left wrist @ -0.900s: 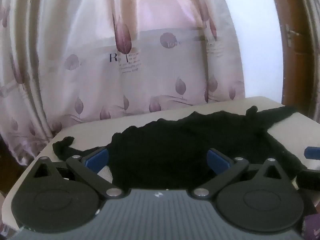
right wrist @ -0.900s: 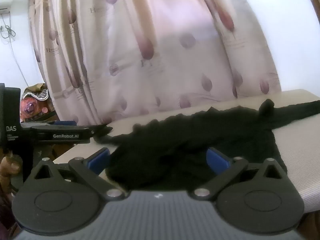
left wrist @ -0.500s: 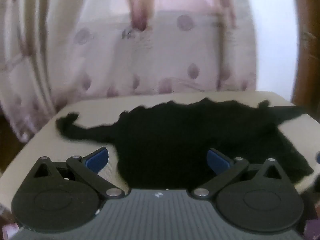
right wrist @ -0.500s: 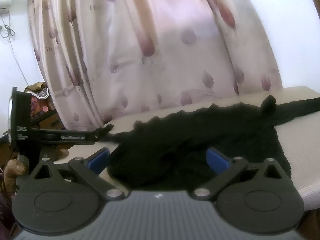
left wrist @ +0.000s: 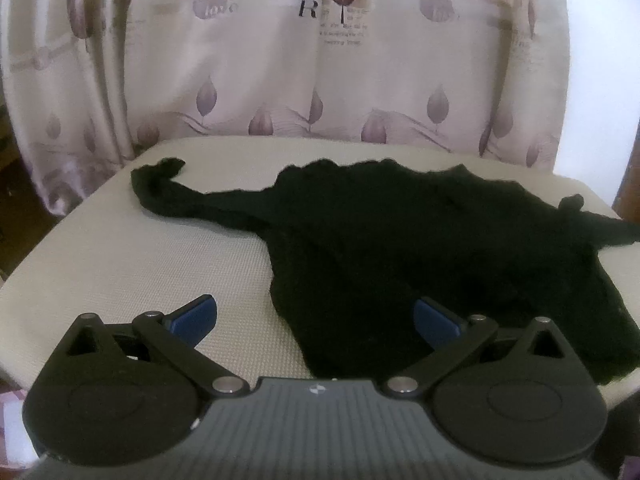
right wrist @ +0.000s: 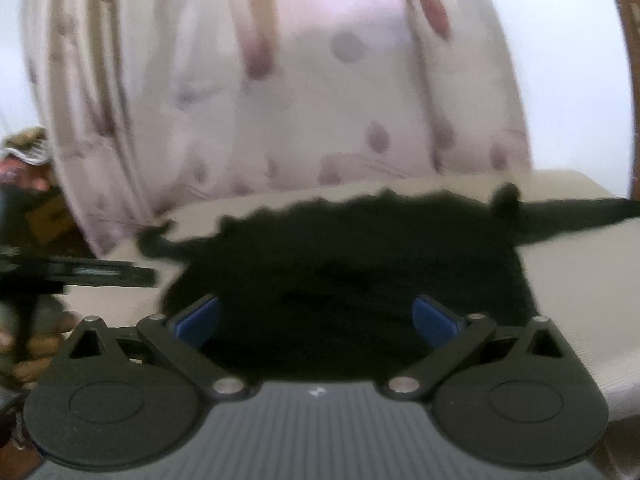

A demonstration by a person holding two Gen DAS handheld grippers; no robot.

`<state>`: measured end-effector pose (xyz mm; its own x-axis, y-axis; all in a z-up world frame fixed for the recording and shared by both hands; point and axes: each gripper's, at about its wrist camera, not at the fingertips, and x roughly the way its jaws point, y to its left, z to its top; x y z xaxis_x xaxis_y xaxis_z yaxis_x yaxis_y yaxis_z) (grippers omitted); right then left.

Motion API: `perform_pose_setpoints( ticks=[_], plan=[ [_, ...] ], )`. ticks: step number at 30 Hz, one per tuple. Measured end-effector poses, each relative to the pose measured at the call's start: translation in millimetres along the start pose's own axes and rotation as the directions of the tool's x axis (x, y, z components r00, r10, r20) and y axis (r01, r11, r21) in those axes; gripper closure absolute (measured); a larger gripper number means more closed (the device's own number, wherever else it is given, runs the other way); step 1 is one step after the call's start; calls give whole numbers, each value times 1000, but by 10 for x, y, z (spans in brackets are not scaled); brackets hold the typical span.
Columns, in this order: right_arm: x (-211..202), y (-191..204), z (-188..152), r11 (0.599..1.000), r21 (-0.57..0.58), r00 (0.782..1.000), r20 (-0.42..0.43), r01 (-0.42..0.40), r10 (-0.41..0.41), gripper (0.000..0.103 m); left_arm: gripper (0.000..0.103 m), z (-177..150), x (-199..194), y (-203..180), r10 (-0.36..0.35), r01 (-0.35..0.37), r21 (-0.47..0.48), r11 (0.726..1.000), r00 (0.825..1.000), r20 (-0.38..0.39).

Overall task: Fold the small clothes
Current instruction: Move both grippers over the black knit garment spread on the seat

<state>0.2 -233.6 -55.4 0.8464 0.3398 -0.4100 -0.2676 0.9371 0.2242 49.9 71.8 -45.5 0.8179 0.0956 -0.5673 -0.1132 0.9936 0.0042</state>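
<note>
A small black garment lies spread flat on a beige padded table, one thin strap reaching far left and another far right. My left gripper is open and empty, above the garment's near left edge. My right gripper is open and empty over the garment's near edge; that view is blurred. The left gripper's body shows at the left of the right wrist view.
A pink curtain with leaf prints hangs right behind the table. The table's far edge runs along the curtain and its left edge drops off. A brown door frame stands at the far right.
The left gripper has risen and swung left, showing more bare table on the left. The right gripper has shifted a little and its view has blurred. The garment has not moved.
</note>
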Motion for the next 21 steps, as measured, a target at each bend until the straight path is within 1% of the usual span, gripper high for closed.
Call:
perform_pose_setpoints(
  ticks=[2,5,8,12,17,21],
  plan=[
    [58,-25,36,1000,2,1000,-12,24,-24,0,0,2,-5,-1,7,-7,16,1000,1000,12],
    [147,-27,62,996,-14,995,-38,86,-87,0,0,6,-6,-9,22,-23,45,999,999,24],
    [230,-61,99,994,-5,992,-62,107,-107,0,0,13,-14,16,23,-25,56,998,999,33],
    [345,-102,123,988,-19,983,-98,153,-154,0,0,14,-26,61,30,-33,56,998,998,48],
    [401,-131,131,982,-34,977,-103,186,-189,0,0,28,-9,120,41,-44,62,997,998,52],
    [460,-154,145,981,-31,974,-119,191,-193,0,0,45,25,178,44,-47,60,997,998,48]
  ],
)
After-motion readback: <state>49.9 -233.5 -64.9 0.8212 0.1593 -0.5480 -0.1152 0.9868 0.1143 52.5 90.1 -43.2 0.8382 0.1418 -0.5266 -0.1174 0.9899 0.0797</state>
